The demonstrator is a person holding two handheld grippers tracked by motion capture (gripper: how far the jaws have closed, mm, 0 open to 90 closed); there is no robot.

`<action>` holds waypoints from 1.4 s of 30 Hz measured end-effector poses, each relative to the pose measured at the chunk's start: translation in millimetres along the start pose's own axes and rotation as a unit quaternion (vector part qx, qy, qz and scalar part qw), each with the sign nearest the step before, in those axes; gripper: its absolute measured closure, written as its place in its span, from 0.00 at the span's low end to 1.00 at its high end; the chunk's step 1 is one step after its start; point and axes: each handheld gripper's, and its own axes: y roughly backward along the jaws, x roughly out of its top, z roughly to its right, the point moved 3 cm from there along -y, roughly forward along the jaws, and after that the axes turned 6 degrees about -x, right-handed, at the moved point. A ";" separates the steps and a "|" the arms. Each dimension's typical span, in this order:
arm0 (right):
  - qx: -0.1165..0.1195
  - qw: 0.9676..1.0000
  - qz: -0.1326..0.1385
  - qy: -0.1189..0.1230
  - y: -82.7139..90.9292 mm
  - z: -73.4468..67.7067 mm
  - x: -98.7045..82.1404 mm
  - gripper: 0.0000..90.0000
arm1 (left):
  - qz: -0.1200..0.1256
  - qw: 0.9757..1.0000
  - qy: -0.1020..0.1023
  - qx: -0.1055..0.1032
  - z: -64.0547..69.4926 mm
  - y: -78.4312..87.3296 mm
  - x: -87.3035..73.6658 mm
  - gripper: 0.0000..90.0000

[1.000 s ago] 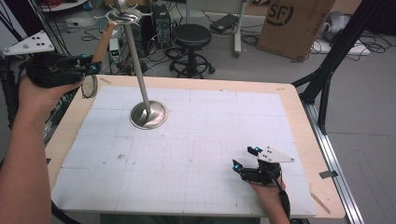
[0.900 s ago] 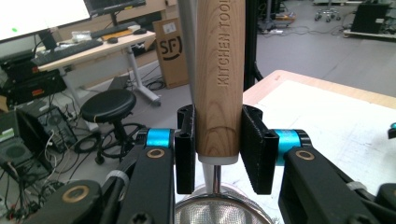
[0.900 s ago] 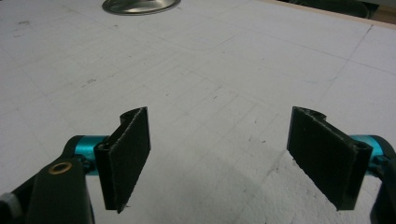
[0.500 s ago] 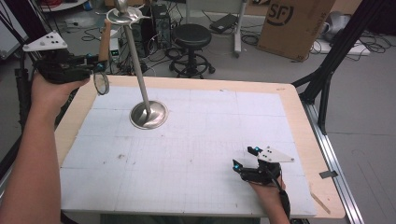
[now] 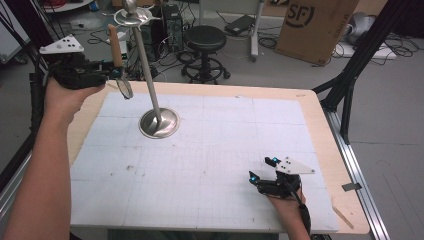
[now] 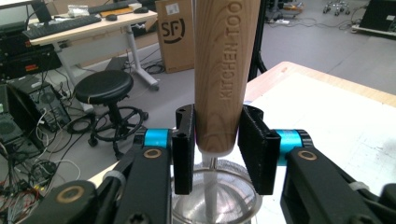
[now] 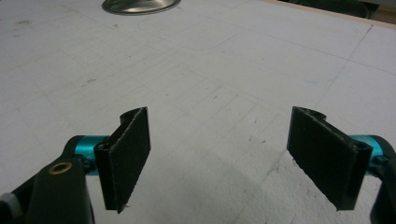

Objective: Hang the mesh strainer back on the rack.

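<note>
My raised left claw (image 5: 107,70) clamps a strainer's wooden handle (image 6: 224,70) upright beside the metal stand (image 5: 150,75); my right claw (image 7: 229,158) rests open on the table (image 5: 225,145).

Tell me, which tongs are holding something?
The left tongs, raised beside the stand, grip a strainer's wooden handle. The right tongs gape open over the table.

Beyond my bench (image 5: 320,120), a wooden top under a white gridded sheet, I see a black round stool (image 5: 206,40) on the grey floor. A brown cardboard box (image 5: 315,22) printed with black letters stands to its right. A black slanted frame leg (image 5: 352,75) rises just beside the bench's right edge.
</note>
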 end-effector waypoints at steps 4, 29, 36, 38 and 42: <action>0.000 1.000 0.000 0.002 -0.1 0.1 -0.1 0.23 | -0.006 1.000 0.007 0.001 -0.3 0.9 -1.0 0.70; -0.001 1.000 -0.002 0.003 -0.1 -0.2 -0.1 0.23 | -0.007 0.998 -0.019 -0.056 33.9 28.7 -19.7 0.57; -0.001 1.000 -0.002 0.002 -0.1 -0.1 -0.1 0.23 | -0.005 0.996 -0.027 -0.082 53.4 22.5 -32.7 0.48; -0.001 1.000 -0.002 0.003 -0.2 0.2 0.0 0.23 | -0.004 0.997 -0.026 -0.078 58.0 18.8 -36.8 0.41; -0.001 1.000 -0.002 0.002 -0.1 -0.1 -0.1 0.23 | 0.002 0.996 -0.025 -0.090 68.0 10.3 -46.5 0.38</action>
